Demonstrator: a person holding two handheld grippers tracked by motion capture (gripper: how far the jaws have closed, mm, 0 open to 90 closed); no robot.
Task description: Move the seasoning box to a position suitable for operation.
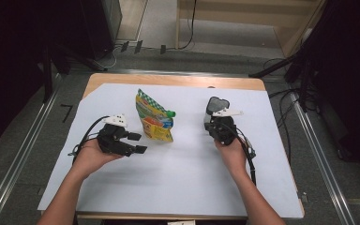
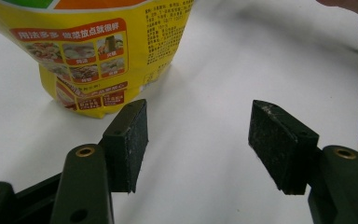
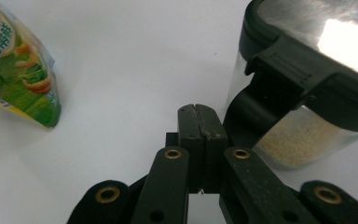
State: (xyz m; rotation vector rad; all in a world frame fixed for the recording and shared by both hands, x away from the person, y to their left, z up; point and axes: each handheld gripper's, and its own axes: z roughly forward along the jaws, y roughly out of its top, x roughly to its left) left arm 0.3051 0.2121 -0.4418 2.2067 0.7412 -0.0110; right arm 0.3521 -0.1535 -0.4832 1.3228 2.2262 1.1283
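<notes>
A yellow and green stand-up pouch (image 1: 153, 117) with a green cap stands in the middle of the white sheet; its yellow base (image 2: 98, 51) rises just beyond my left jaws. My left gripper (image 1: 138, 143) is held level, left of the pouch and pointing toward it, open with nothing between its pads (image 2: 130, 140). A clear container (image 1: 216, 107) with a dark lid holds pale grains (image 3: 298, 140). My right gripper (image 3: 199, 119) is shut on nothing, its tips just left of the container's side latch. In the high view the right gripper (image 1: 218, 119) sits right in front of the container.
The white sheet (image 1: 183, 178) covers a wooden table (image 1: 173, 80). Dark stands and cables (image 1: 286, 65) lie on the floor beyond the table. A cable trails from each gripper toward the person's forearms.
</notes>
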